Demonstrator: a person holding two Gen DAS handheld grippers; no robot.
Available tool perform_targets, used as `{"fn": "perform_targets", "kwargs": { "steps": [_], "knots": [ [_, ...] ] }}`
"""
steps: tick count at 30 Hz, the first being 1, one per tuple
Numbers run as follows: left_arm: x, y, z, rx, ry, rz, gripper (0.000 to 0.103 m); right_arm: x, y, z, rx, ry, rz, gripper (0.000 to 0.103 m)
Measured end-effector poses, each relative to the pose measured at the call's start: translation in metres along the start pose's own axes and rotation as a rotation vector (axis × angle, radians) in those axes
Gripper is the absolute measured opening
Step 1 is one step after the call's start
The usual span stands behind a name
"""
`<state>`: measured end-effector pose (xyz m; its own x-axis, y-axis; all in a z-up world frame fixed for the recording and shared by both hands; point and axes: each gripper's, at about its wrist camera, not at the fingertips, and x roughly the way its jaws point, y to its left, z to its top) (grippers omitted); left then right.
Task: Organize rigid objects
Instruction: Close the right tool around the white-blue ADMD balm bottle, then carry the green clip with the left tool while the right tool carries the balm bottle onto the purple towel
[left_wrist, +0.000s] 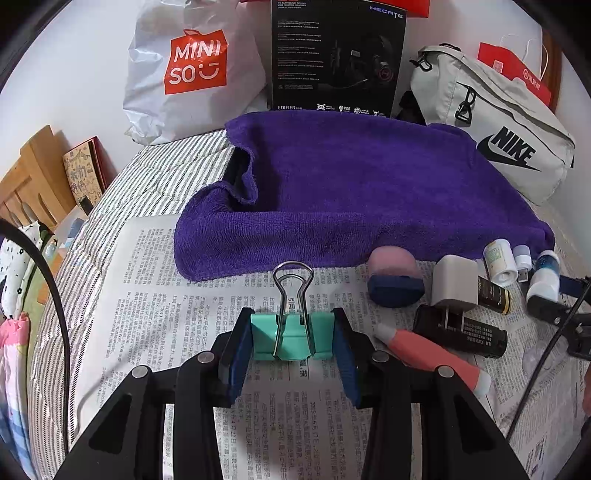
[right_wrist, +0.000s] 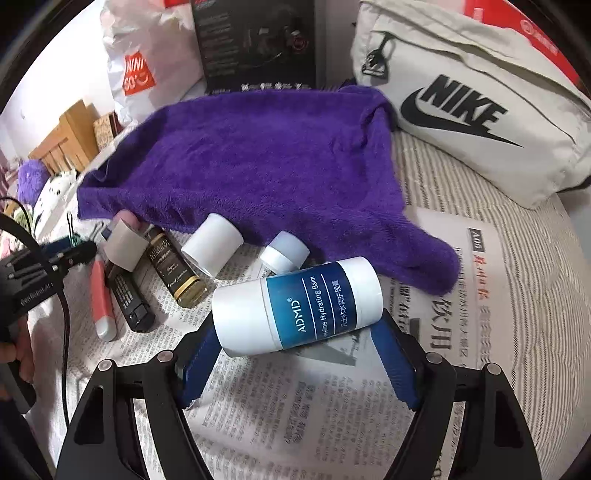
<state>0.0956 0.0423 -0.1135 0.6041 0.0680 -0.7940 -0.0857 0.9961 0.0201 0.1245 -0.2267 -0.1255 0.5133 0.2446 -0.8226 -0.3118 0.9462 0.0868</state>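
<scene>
The left gripper (left_wrist: 293, 341) is clenched on a teal binder clip (left_wrist: 291, 338): both blue fingers (left_wrist: 236, 354) press its two sides. The clip is held above the newspaper (left_wrist: 155, 295), its wire handles standing up and pointing away toward the purple towel (left_wrist: 351, 192), so its long axis runs from near to far.

The right gripper (right_wrist: 295, 354) straddles a white balm stick with a blue label (right_wrist: 299, 308). The stick lies on its side on the newspaper (right_wrist: 295, 406), its long axis running left to right and tilted a little, the right end lying farther away. Whether the blue fingers (right_wrist: 197, 363) already press its ends I cannot tell; the left one meets the left end, while the right one sits just beside the right end.

Left of the balm stick, near the towel's (right_wrist: 258, 166) near edge, lie two white caps (right_wrist: 214, 245), a dark bottle with a gold cap (right_wrist: 173, 271), a black rectangular item (right_wrist: 129, 299) and a coral-red tube (right_wrist: 101, 306), the last three with their long axes running near to far. A white charger plug (right_wrist: 123, 245) rests on them.

Everything sits on a striped bed cover (left_wrist: 110, 206). At the far side stand a Miniso bag (left_wrist: 188, 70), a black headset box (left_wrist: 336, 55) and a grey Nike bag (left_wrist: 491, 122).
</scene>
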Motion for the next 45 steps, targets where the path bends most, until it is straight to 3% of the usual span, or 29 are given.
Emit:
{"fn": "perform_targets", "kwargs": {
  "steps": [11, 26, 35, 45],
  "knots": [
    [-0.008, 0.008, -0.004, -0.018, 0.016, -0.030, 0.039, -0.016, -0.007, -0.009, 0.025, 0.001, 0.003, 0.079],
    [-0.055, 0.029, 0.006, -0.067, -0.010, -0.066, 0.039, -0.043, -0.018, -0.007, 0.053, 0.002, -0.004, 0.079],
    [-0.067, 0.028, 0.031, -0.059, -0.026, -0.100, 0.039, -0.065, -0.014, 0.015, 0.054, -0.025, 0.001, 0.079],
    [-0.060, 0.025, 0.070, -0.039, -0.035, -0.121, 0.039, -0.057, -0.006, 0.057, 0.069, -0.038, 0.032, 0.079]
  ]
}}
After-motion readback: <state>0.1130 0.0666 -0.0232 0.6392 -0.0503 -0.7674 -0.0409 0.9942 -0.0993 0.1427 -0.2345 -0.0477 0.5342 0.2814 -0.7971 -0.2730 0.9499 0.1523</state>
